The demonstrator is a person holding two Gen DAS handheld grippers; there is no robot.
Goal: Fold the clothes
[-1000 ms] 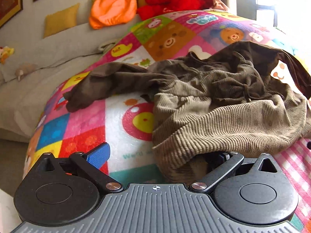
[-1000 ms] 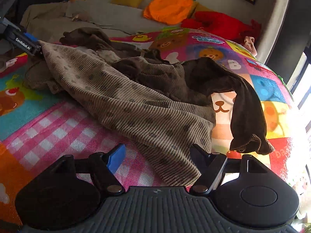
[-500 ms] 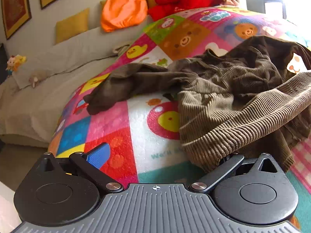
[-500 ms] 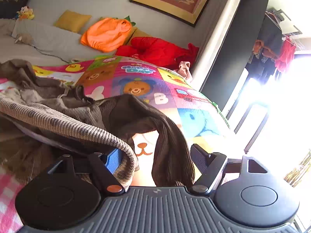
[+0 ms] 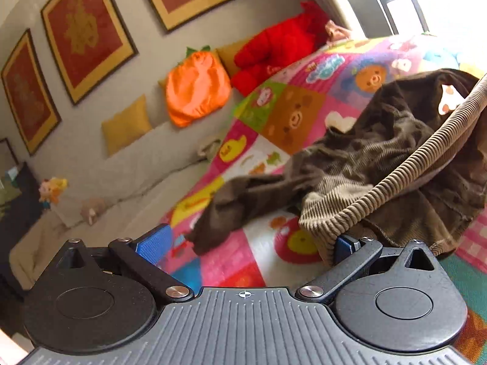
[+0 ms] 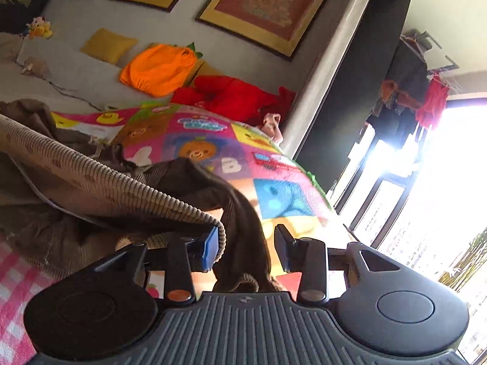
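A crumpled brown corduroy garment (image 5: 395,164) hangs by its ribbed hem, hooked over one finger of each wide-open gripper (image 5: 249,246) (image 6: 246,249), seemingly lifted for spreading above the colourful cartoon-patchwork blanket (image 5: 292,115).

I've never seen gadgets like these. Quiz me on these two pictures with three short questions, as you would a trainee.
1. True or false: the left gripper is shut tight on the ribbed hem.
2. What pattern shows on the mat under the corduroy garment? A plain white; B cartoon animals; C stripes.
3. Fill in: in the right wrist view, a dark brown sleeve hangs between the right gripper's two ____.

Key
1. False: its jaws stand wide apart, and the hem only drapes over one finger.
2. B
3. fingers
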